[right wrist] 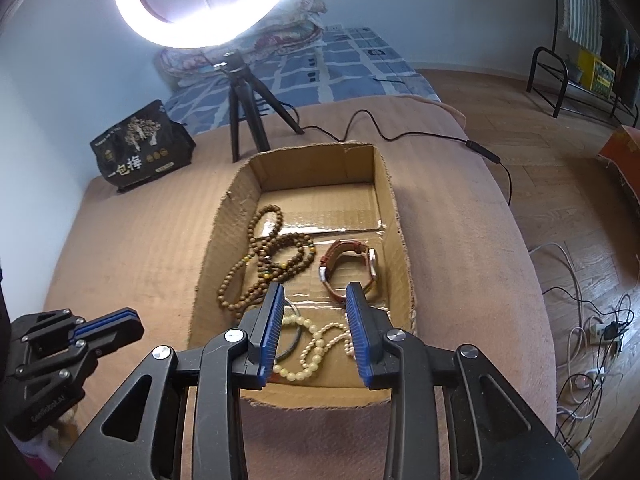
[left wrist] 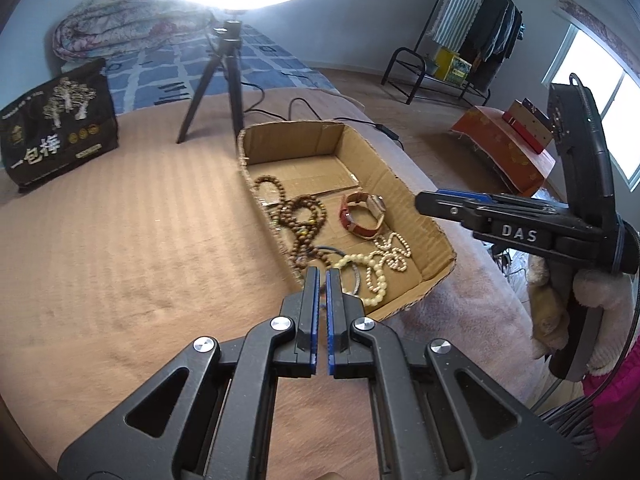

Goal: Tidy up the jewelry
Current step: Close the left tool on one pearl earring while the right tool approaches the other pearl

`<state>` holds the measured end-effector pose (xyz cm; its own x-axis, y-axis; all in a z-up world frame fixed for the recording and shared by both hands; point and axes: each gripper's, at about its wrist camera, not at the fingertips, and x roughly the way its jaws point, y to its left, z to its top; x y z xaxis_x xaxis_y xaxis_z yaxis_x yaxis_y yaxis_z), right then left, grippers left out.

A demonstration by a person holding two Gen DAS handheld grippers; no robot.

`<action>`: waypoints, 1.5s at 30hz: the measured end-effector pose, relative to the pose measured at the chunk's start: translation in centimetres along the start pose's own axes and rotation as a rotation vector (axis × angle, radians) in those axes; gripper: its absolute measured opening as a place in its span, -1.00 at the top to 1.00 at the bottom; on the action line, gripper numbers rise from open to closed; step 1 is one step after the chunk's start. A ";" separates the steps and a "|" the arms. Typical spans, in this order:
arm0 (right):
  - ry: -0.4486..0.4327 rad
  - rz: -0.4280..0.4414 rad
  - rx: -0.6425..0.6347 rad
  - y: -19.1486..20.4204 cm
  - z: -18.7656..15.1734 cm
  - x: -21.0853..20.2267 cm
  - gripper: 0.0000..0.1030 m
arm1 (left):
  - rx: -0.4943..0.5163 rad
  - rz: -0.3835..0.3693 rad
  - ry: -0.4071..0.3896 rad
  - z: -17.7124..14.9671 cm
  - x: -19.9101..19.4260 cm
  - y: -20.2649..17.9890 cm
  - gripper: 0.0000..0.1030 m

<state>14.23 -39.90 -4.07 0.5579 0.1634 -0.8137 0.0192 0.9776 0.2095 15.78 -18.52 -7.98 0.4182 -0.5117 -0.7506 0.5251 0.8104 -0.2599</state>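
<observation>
An open cardboard box (right wrist: 384, 184) (left wrist: 360, 148) lies on a brown blanket. In it are brown wooden bead strings (right wrist: 260, 256) (left wrist: 300, 216), a brown-strapped watch (right wrist: 352, 268) (left wrist: 362, 212), cream pearl strands (right wrist: 316, 344) (left wrist: 384, 260) and a dark bangle (right wrist: 294, 342). My right gripper (right wrist: 316, 300) is open and empty, above the box's near end over the pearls. My left gripper (left wrist: 323, 276) is shut and empty, at the box's near-left corner; it also shows in the right wrist view (right wrist: 120, 322). The right gripper shows in the left wrist view (left wrist: 424, 202).
A ring light on a black tripod (right wrist: 244, 120) stands behind the box, its cable (right wrist: 400, 136) running right. A black snack bag (right wrist: 140, 148) sits at back left. The bed edge drops to a wooden floor with cables (right wrist: 592, 328) at right.
</observation>
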 end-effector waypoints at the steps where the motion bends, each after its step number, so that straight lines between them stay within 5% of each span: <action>1: -0.003 0.007 -0.007 0.4 -0.2 -0.3 0.42 | 0.000 0.006 -0.003 -0.1 -0.4 0.3 1.00; 6: -0.012 0.034 -0.048 2.4 -0.9 -1.1 0.37 | -0.010 0.039 -0.013 -1.2 -2.7 2.0 1.00; 10: -0.037 0.066 -0.093 4.4 -1.8 -2.1 -0.02 | -0.006 0.063 -0.005 -2.4 -4.3 3.1 1.00; 16: -0.035 0.122 -0.147 7.2 -3.6 -2.2 -0.19 | -0.015 0.094 0.042 -5.4 -6.0 5.0 1.00; 24: -0.048 0.153 -0.208 10.4 -5.3 -1.4 -0.20 | -0.018 0.130 0.112 -10.0 -6.6 6.3 1.00; 39: 0.181 0.317 -0.292 14.8 -7.9 4.9 -0.20 | -0.079 0.075 0.213 -16.2 -5.3 6.9 1.00; 45: 0.230 0.367 -0.304 15.9 -8.5 6.3 -0.20 | -0.077 0.114 0.239 -16.7 -4.6 7.2 1.00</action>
<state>11.02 -22.20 -10.45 0.2856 0.4939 -0.8212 -0.4043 0.8390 0.3640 5.32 -5.56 -16.55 0.2800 -0.3418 -0.8971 0.4230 0.8828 -0.2043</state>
